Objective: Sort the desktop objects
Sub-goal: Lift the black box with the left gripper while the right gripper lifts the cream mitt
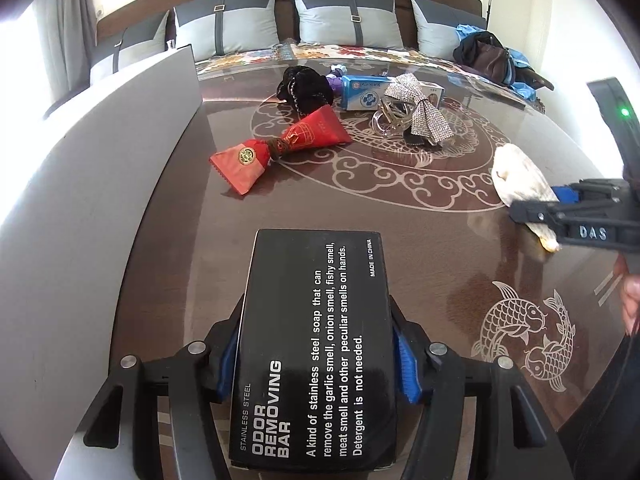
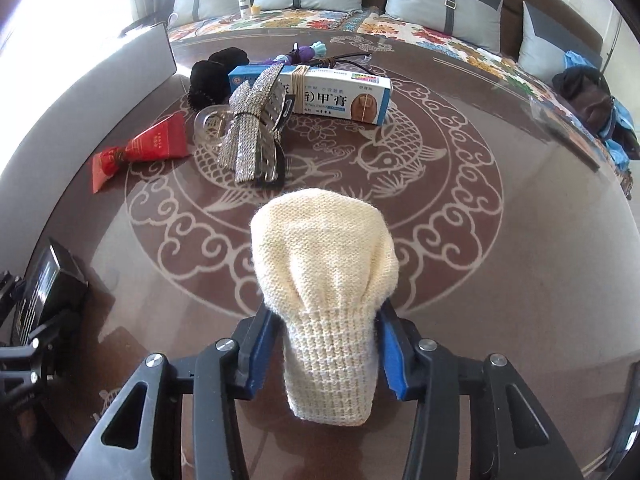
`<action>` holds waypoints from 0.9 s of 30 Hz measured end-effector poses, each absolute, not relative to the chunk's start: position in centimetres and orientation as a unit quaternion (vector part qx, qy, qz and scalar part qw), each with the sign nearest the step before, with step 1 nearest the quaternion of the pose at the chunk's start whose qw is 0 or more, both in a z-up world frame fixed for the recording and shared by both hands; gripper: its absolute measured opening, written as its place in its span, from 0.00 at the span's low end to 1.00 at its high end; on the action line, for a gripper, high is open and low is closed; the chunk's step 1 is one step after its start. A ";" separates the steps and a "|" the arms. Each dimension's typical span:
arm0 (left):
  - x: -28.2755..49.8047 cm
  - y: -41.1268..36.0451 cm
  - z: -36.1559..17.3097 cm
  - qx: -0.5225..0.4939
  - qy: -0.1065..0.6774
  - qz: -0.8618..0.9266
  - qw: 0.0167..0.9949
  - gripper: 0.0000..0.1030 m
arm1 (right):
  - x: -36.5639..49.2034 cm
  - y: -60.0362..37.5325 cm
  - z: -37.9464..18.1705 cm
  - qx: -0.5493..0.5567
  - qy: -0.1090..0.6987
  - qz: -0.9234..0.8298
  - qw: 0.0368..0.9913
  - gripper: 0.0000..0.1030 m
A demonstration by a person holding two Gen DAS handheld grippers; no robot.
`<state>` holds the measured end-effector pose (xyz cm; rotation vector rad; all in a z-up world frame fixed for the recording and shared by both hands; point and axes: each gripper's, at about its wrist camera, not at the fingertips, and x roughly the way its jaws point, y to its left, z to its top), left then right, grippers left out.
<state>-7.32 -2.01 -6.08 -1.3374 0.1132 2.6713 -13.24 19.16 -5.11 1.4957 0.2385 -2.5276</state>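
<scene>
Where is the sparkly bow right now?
The sparkly bow lies mid-table in both views, draped over a clear hair clip, just in front of the blue-and-white box, right of the red pouch.

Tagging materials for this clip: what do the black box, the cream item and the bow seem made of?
Black box: likely matte printed cardboard, with crisp edges and white print. Cream item: knitted yarn, with visible stitches, fuzzy outline and ribbed cuff. Bow: apparently rhinestone-studded strips, with a sparkly silver grid.

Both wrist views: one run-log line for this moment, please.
left gripper: shut on black box | right gripper: around knitted sock, pads at cuff | red sachet, bow clip, blue box: on table
</scene>
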 end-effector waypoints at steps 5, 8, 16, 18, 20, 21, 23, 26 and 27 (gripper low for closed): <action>-7.3 -2.0 -6.1 -0.446 0.036 0.891 0.075 0.59 | -7.0 17.6 -5.2 0.485 0.095 -0.860 0.126 0.46; -7.3 -2.1 -6.1 -0.449 0.034 0.890 0.073 0.59 | -5.8 16.5 -5.3 0.480 0.066 -0.863 0.140 0.46; -7.2 -2.7 -6.5 -0.459 0.017 0.886 0.063 0.88 | -7.5 16.3 -5.7 0.475 0.051 -0.871 0.113 0.76; -7.2 -2.3 -6.6 -0.457 0.035 0.887 0.058 0.90 | -7.8 16.0 -5.9 0.474 0.071 -0.870 0.114 0.79; -7.3 -2.5 -6.6 -0.458 0.026 0.887 0.057 0.90 | -8.0 16.0 -6.0 0.471 0.079 -0.871 0.113 0.86; -7.3 -2.4 -6.6 -0.460 0.030 0.886 0.056 0.91 | -8.1 16.1 -6.0 0.470 0.077 -0.872 0.113 0.89; -7.4 -2.5 -6.6 -0.462 0.027 0.885 0.054 0.91 | -8.3 16.5 -6.3 0.469 0.066 -0.874 0.111 0.94; -7.7 -2.7 -6.7 -0.469 0.024 0.882 0.048 0.97 | -8.3 16.9 -6.6 0.461 0.062 -0.880 0.103 1.00; -7.7 -2.7 -6.8 -0.470 0.027 0.881 0.046 1.00 | -8.2 16.9 -6.6 0.460 0.062 -0.880 0.101 1.00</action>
